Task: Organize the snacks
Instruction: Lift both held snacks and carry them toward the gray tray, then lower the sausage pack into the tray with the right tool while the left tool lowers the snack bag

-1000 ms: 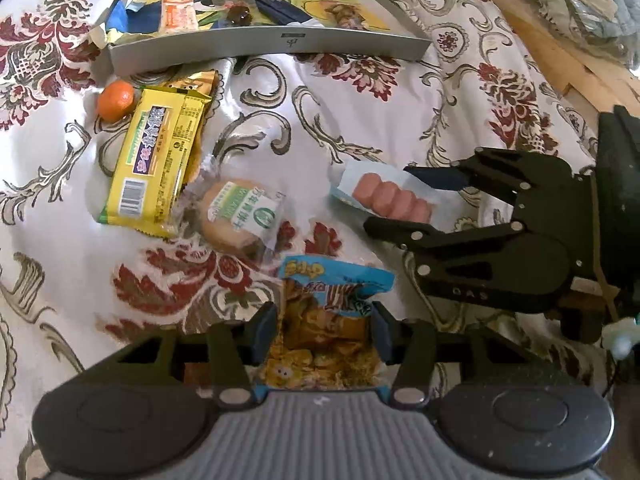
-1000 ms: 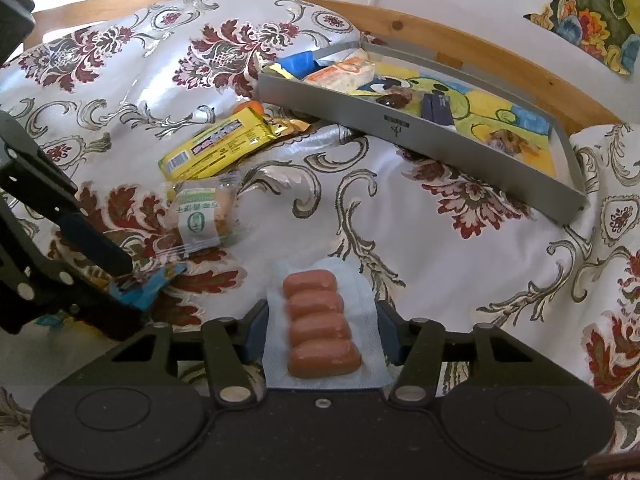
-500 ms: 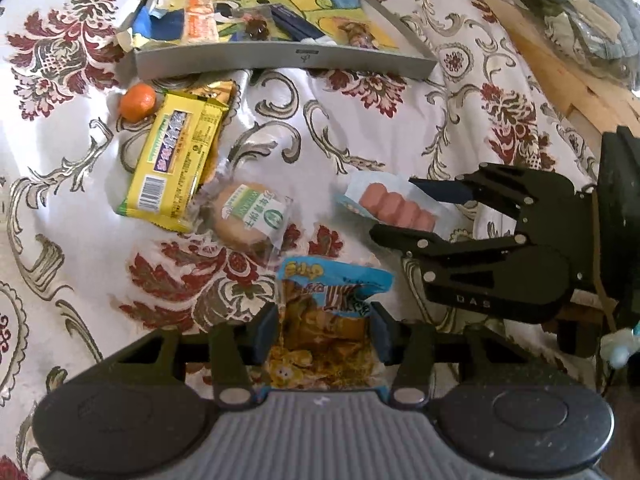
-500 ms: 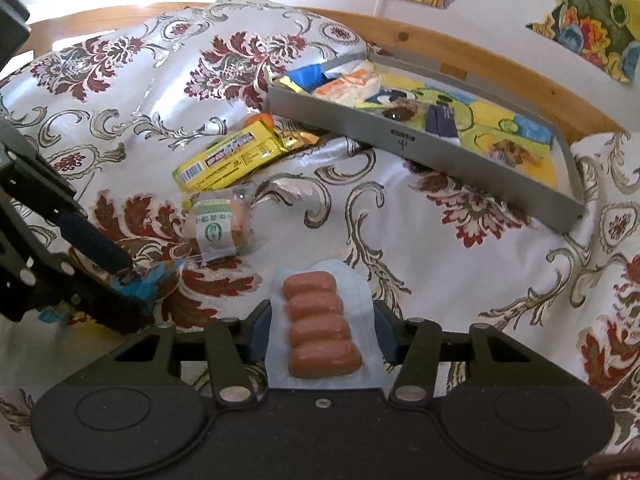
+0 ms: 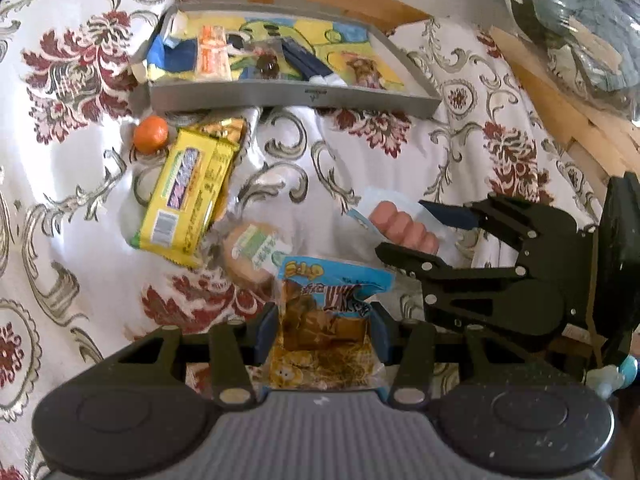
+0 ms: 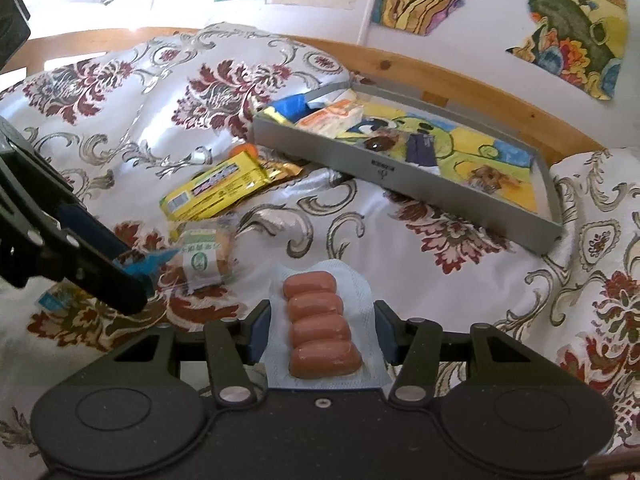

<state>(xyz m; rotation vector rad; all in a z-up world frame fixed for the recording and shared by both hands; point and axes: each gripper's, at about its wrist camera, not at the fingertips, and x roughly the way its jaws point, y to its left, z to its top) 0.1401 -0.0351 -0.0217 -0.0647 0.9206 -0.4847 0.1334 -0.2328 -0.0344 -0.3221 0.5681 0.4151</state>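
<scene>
- Both claws have risen since the earlier frames, each carrying its packet up off the cloth, and the grey tray now sits lower and larger in both views.
- Nearest in the left wrist view, the left claw [image 5: 324, 330] is clamped on a blue-topped snack bag [image 5: 326, 312]; the bag stands between the two fingers, its blue end poking forward past the tips.
- Nearest in the right wrist view, the right claw [image 6: 322, 330] grips a sausage pack [image 6: 322, 322]: four sausages in a row inside a pale wrapper, lying lengthwise between the fingers with the far end sticking out beyond them.
- From the left wrist view the right claw comes in from the right, close beside the snack bag, with the sausage pack in its tips.
- Just beyond the claws, a round cake in a clear wrapper [image 6: 206, 258] with a green label lies on the floral cloth [image 6: 400, 256].
- Farther on lies a yellow bar packet [image 5: 186, 194], overlapping a gold wrapper [image 5: 226, 126] behind it.
- A small orange [image 5: 151, 134] sits just left of the gold wrapper, near the tray's front wall.
- Farthest, the grey tray [image 5: 288, 98] holds several snacks at its left end, among them an orange-and-white packet [image 5: 212, 54] and a dark blue packet [image 5: 306, 62]; its right end shows a bare, colourful liner.
- A wooden rail [image 6: 440, 80] runs behind the tray.
</scene>
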